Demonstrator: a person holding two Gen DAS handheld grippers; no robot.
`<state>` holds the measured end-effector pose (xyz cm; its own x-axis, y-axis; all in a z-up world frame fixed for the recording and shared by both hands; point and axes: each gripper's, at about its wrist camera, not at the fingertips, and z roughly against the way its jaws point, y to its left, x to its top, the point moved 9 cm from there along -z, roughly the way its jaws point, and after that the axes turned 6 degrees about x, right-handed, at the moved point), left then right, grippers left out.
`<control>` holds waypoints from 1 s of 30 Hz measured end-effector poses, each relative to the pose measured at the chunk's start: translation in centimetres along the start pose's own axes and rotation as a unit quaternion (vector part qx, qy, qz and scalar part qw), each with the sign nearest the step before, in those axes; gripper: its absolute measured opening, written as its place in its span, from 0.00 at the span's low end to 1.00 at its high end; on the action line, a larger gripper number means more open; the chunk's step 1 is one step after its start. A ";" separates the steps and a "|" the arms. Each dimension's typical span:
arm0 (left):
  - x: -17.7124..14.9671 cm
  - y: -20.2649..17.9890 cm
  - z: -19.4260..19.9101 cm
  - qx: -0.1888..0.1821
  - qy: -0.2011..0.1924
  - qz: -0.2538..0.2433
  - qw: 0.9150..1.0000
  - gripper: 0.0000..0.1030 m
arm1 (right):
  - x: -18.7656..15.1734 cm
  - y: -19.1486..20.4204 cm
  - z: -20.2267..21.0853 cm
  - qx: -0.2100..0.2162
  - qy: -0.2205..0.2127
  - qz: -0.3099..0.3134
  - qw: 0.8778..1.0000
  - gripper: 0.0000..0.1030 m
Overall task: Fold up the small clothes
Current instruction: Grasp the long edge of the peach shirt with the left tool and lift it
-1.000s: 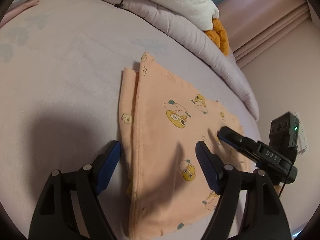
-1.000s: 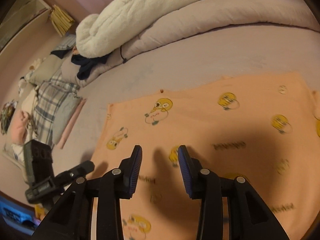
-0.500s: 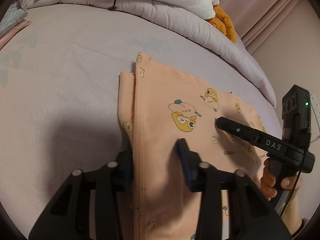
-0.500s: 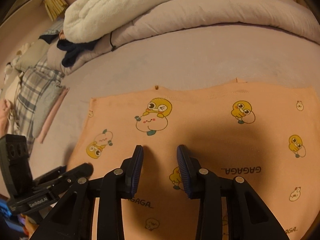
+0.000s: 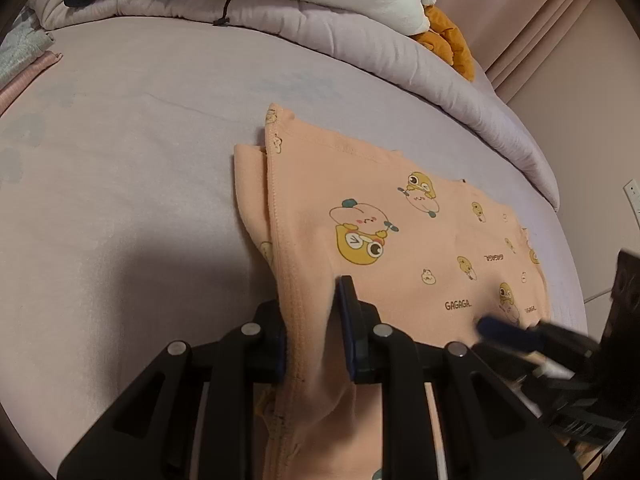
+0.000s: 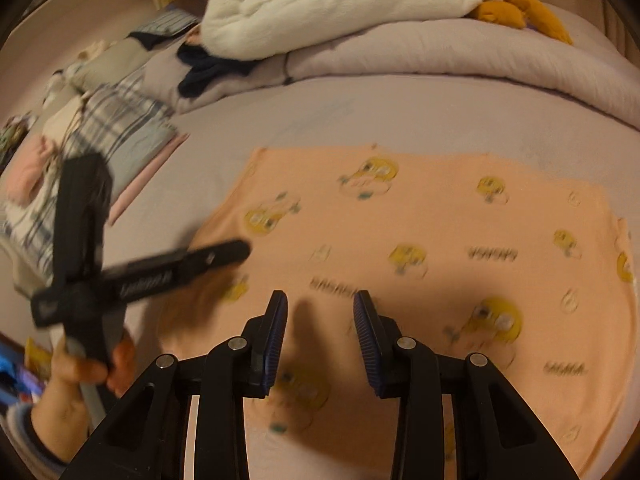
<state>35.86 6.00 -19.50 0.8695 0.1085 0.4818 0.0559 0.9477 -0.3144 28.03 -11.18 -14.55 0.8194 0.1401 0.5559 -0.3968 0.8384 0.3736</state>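
Left wrist view is showing the left gripper (image 5: 312, 332), whose fingers have just been closing, pinching the hemmed near-left edge of the peach garment (image 5: 400, 240) lying flat on the bed (image 5: 120, 160). Soft, light and floppy, it is likely to sag unless taken by edges. The right gripper (image 6: 320, 336) is hovering parted and empty above it, with bare sheet lying open toward the rolled duvet (image 6: 440, 52).

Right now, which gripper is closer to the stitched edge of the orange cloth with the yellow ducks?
Left. The left gripper has just closed on the cloth's stitched edge, pinching it. The right gripper hangs open above the cloth's middle, away from that edge.
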 end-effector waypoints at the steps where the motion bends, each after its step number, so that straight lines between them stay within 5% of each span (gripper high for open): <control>1: 0.0 -0.1 0.0 0.001 0.000 0.000 1.000 0.19 | -0.4 -0.3 -0.5 -0.007 0.009 0.001 1.000 0.37; 7: 0.3 -0.6 0.7 0.007 -0.001 -0.004 1.000 0.13 | -0.7 -0.8 -1.4 -0.008 0.024 -0.004 1.000 0.35; 12: 1.0 -3.3 2.8 0.003 -0.028 -0.038 0.999 0.12 | 0.8 -1.7 0.5 0.082 -0.011 -0.084 0.993 0.35; 21: 1.1 -10.7 3.2 -0.015 -0.035 -0.112 0.993 0.11 | 4.2 -4.8 1.8 0.230 -0.090 -0.235 0.940 0.46; 27: -0.5 -16.0 1.0 -0.058 0.014 -0.149 0.987 0.12 | 3.7 -6.8 2.8 0.279 -0.110 -0.300 0.906 0.58; 30: -1.7 -17.3 0.3 -0.084 0.035 -0.151 0.984 0.10 | 3.0 -7.6 2.4 0.279 -0.099 -0.320 0.900 0.67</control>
<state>33.25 -10.45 -14.67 0.8325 -0.1972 0.5177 0.3920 0.8700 -0.2991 32.52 -18.37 -13.97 0.8858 -0.4213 0.1946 -0.0609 0.3102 0.9487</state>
